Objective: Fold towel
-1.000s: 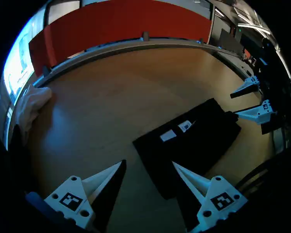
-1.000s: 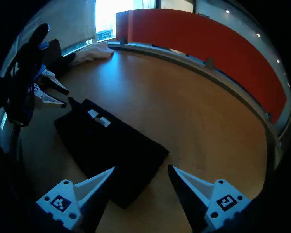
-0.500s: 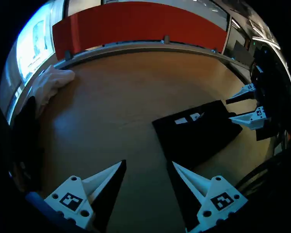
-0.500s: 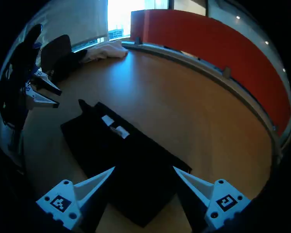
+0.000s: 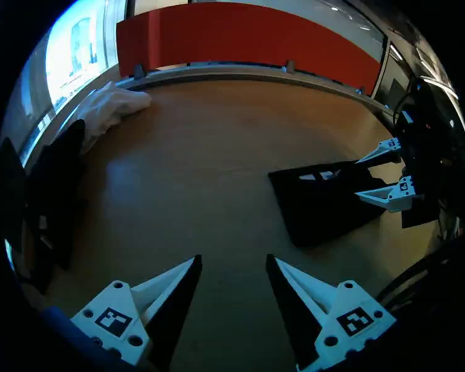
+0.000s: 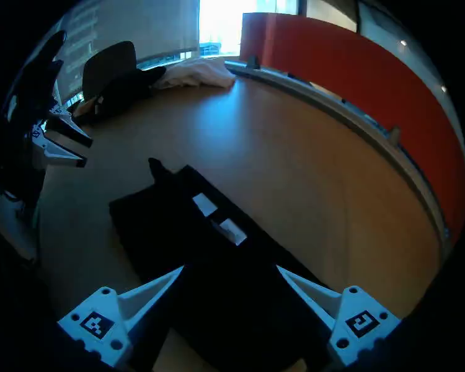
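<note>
In the left gripper view a dark shape (image 5: 53, 180) stands at the far left; we cannot tell what it is. Next to it a white cloth (image 5: 108, 108) lies in a heap by the back edge of the table (image 5: 189, 161), well away from our work. Low in the middle is our left claw (image 5: 232, 257); its two fingers are wide apart, they hold nothing, and under them is just bare wood. We think it waits there, out of the way but ready to help. Over on the right lies the black towel (image 5: 322, 198), flat on the table; it looks folded to a small shape, and our right claw (image 5: 358, 180) reaches in over its far side. Behind it all runs a red wall (image 5: 245, 37).

In the right gripper view the left claw shows at the far left, well apart from the towel. The towel is in the middle and runs down between the right claw's fingers; two white tags (image 6: 223, 220) lie on top of it. The right claw's fingers are wide apart too, one on each side over the dark cloth; they are not squeezing it, and we cannot tell if they touch it. We think this claw sits there to grab the near end for the next fold; the cloth is soft and floppy, so it may slip or bunch when we pinch it.
</note>
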Demonstrator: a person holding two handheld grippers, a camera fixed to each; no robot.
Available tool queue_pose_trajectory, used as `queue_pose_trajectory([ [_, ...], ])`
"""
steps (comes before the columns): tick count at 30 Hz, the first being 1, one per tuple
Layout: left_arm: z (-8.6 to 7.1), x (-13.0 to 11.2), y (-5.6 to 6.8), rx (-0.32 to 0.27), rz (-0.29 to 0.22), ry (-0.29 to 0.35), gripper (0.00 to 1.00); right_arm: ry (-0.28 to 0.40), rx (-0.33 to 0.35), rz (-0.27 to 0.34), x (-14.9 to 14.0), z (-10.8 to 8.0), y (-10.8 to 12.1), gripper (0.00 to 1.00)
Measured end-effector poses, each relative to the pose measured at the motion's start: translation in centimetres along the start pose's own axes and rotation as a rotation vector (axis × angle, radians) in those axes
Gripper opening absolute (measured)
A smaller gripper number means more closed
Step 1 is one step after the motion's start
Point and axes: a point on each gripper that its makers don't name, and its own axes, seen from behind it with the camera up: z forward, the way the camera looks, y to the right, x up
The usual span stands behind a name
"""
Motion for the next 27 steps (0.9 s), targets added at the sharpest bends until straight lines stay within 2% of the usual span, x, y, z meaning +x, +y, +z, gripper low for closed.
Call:
queue_pose_trajectory([
  [15,0.0,-0.6,0.0,-0.004,-0.005,-0.006,0.76,-0.021,-0.013,-0.009,-0.2,1.4,0.8,0.95],
  [27,0.0,-0.6,0.0,-0.007,0.005,-0.007,0.76,-0.004,-0.053,-0.027,2.0,1.8,3.7,0.95],
])
